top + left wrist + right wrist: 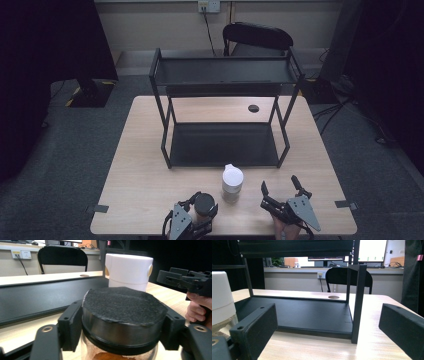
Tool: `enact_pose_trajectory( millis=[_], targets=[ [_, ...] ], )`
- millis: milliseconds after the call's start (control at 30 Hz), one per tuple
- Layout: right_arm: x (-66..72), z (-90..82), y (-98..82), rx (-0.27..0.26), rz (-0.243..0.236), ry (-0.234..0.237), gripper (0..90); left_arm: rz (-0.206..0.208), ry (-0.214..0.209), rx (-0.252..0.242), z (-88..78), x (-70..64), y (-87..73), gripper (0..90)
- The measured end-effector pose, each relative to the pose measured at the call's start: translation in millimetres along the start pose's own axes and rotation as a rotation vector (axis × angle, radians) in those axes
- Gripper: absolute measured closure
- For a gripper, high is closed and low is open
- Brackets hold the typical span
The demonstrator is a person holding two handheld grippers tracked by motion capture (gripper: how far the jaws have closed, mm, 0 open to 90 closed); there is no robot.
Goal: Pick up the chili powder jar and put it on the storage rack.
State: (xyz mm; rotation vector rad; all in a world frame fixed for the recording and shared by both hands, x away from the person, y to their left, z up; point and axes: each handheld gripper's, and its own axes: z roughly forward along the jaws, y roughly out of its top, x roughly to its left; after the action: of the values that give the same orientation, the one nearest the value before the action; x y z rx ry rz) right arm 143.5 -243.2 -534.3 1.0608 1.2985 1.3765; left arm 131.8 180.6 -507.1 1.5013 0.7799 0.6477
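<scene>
A glass jar with a black lid (204, 202) (123, 305) and brownish contents stands near the table's front edge. My left gripper (204, 207) (123, 326) is shut on it, one jaw pressed against each side of the lid rim. Just behind and to the right stands a jar with a white lid (232, 183) (128, 271) (220, 297), upright and untouched. My right gripper (279, 183) (327, 327) rests at the front right of the table with its jaws wide apart and nothing between them. In the left gripper view, the right gripper (185, 280) sits off to the right in a hand.
A black two-tier metal rack (220, 75) (312, 312) stands across the middle of the wooden table (140, 170), its lower shelf bare. A cable hole (253, 108) lies behind it. A black chair (257, 36) stands beyond the far edge.
</scene>
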Motion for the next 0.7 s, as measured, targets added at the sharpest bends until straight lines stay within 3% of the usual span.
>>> enact_pose_trajectory(
  millis=[200,433,700],
  targets=[
    [0.0,0.0,-0.1,0.0,0.0,0.0,0.6,0.004,0.006,-0.014,0.0,-1.4,-3.0,33.4],
    [0.0,0.0,0.0,0.0,0.0,0.0,0.6,0.004,0.004,0.002,1.1,1.7,4.4,34.0],
    [0.0,0.0,0.0,0.0,0.0,0.0,0.6,0.017,0.001,-0.018,-2.0,3.1,10.7,35.2]
  ],
)
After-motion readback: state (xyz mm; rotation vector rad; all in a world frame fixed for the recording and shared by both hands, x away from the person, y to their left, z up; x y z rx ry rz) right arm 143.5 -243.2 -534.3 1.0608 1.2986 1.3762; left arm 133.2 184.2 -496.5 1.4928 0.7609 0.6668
